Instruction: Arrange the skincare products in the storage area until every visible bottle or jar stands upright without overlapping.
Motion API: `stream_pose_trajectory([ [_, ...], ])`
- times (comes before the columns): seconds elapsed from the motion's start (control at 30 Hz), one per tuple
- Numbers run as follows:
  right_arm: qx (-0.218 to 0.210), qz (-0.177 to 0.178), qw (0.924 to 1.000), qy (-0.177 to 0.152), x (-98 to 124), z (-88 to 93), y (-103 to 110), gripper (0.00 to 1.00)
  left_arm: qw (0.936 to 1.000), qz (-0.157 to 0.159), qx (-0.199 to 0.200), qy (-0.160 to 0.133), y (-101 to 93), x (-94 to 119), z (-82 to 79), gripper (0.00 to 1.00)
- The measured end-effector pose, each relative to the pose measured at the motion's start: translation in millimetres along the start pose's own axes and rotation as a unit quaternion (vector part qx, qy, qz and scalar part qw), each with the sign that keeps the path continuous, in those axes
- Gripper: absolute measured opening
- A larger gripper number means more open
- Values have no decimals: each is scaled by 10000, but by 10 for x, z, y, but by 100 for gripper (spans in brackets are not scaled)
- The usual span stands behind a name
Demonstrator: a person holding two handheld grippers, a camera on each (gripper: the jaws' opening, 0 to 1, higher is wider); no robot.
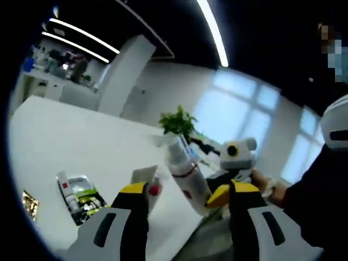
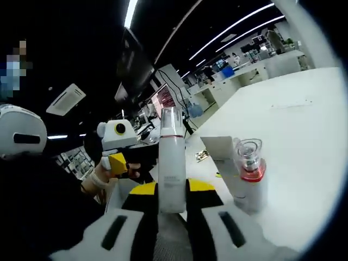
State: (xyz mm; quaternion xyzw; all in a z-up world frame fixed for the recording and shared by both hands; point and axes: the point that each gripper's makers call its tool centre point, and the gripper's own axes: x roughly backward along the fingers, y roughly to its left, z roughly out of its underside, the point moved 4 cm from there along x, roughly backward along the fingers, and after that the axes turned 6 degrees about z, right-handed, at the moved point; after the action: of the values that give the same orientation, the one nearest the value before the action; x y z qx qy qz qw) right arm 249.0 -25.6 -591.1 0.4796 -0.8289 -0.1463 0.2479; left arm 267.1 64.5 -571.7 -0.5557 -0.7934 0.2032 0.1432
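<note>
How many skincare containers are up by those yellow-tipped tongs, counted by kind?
Bottles: 2, a tall white bottle gripped in the right tongs and a short red-banded bottle standing on the table.
Tubes: 1, a white tube standing beside the short bottle.
Total: 3

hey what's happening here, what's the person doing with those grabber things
A person is sorting skincare products on a white table with a handheld gripper in each hand. The right gripper is shut on a tall white bottle, holding it off the table. The left gripper is open and holds nothing. A short bottle with a red band and a white tube stand on the table, and a few packets lie flat nearby.
</note>
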Motion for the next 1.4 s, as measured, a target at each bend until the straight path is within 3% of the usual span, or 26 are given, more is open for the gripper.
stream_pose_trajectory([
  [0.13,-69,-182,9998,30,-46,20,55,17,9994,223,226,-141,-17,-55,-34,47],
  [0.3,-171,-477,9987,39,-84,33,136,17,9990,389,212,-37,10,-66,-20,43],
  [0.47,-294,-710,9970,17,-79,53,129,17,9973,656,329,-19,-72,-83,-37,26],
  [0.63,-372,-1116,9931,-10,-64,62,194,17,9934,1047,460,28,-109,-67,-61,28],
  [0.73,-407,-1250,9913,22,-68,84,205,17,9906,1256,531,113,-155,-63,-58,23],
  [0.9,-446,-1510,9875,-1,-48,99,247,18,9878,1418,633,84,-187,-82,-94,20],
  [1.13,-156,-1362,9905,31,-48,137,257,19,9879,1424,590,190,-206,-107,-38,19],
  [1.33,222,-555,9970,497,-91,199,139,22,9925,1047,477,407,-150,-129,17,17],
  [1.4,558,-244,9964,582,-120,212,81,30,9932,925,524,482,-119,-142,31,17],
])
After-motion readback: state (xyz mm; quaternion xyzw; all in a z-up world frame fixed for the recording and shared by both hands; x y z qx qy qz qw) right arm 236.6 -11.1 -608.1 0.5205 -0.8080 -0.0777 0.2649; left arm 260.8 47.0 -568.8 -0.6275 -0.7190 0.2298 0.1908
